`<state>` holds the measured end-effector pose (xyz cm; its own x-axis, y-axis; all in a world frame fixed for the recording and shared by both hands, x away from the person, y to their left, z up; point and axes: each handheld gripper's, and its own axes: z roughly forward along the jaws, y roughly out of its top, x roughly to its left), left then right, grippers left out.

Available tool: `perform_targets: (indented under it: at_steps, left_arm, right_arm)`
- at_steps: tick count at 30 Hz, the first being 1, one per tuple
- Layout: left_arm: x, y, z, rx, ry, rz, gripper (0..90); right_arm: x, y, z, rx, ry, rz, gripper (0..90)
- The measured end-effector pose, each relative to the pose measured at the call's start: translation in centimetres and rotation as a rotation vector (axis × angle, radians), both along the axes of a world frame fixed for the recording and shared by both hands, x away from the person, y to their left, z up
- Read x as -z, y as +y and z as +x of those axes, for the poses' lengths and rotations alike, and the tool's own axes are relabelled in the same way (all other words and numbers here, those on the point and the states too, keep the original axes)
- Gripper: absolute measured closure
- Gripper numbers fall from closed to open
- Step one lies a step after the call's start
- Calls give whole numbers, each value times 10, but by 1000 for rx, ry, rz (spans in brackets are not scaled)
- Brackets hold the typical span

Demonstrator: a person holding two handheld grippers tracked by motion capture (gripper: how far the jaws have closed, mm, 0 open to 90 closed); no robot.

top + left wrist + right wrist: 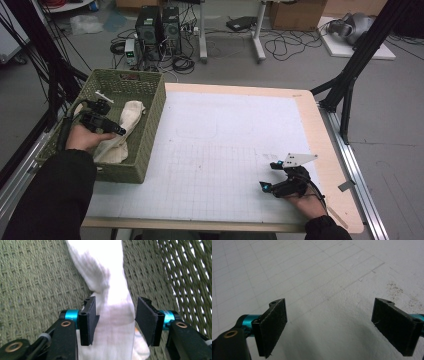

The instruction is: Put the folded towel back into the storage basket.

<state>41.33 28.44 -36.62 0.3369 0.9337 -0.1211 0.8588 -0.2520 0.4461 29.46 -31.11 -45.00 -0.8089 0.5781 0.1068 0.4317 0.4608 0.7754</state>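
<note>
The left claw [116,320] hangs inside the green woven basket [152,115] at the far left of the worktop [320,125], its two black pads parted with the white cloth [110,285] running up between them; there is a gap between each pad and the fabric, so the cloth is released, not clenched. In the left gripper view the cloth lies along the basket's woven floor, a long pale strip with a crease across it, stretching away from the claw toward the basket's far wall, and the basket's mesh side rises just to the right of it. From above, the left claw [120,131] points toward the right wall of the basket, with the cloth [131,114] under and beyond it, bunched along that inner right side from the near end to about the middle. The person's left hand [86,137] holds the claw from the near-left, dark sleeve trailing off the near edge. Well apart, at the near right of the worktop, the right claw [267,175] rests low over the white gridded mat [225,150], its pads spread wide with nothing between them; in the right gripper view bare gridded surface [324,290] lies between the pads. A grey three-cornered plate [300,159] sits on top of it.
</note>
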Motion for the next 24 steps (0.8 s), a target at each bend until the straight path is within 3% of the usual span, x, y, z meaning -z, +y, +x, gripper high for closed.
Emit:
perform_targets:
  at_steps: [5,12,14,16,18,20,24]
  left_arm:
    - [-5,3,-7,23,10,18,464]
    - [-4,2,-15,98,69,47,469]
    - [-3,-1,-15,100,79,78,483]
    - [-1,-4,-14,113,96,97,539]
    - [4,-7,-12,139,128,109,698]
    - [7,-7,-9,120,138,132,831]
    - [11,-9,-3,59,113,105,875]
  right_arm:
    - [0,0,0,4,5,1,123]
    - [0,0,0,3,7,2,123]
    - [0,0,1,2,6,0,123]
    - [0,0,1,3,5,0,123]
    - [0,-1,1,5,7,2,123]
    - [0,-1,1,7,6,2,123]
    - [0,-1,0,11,9,5,123]
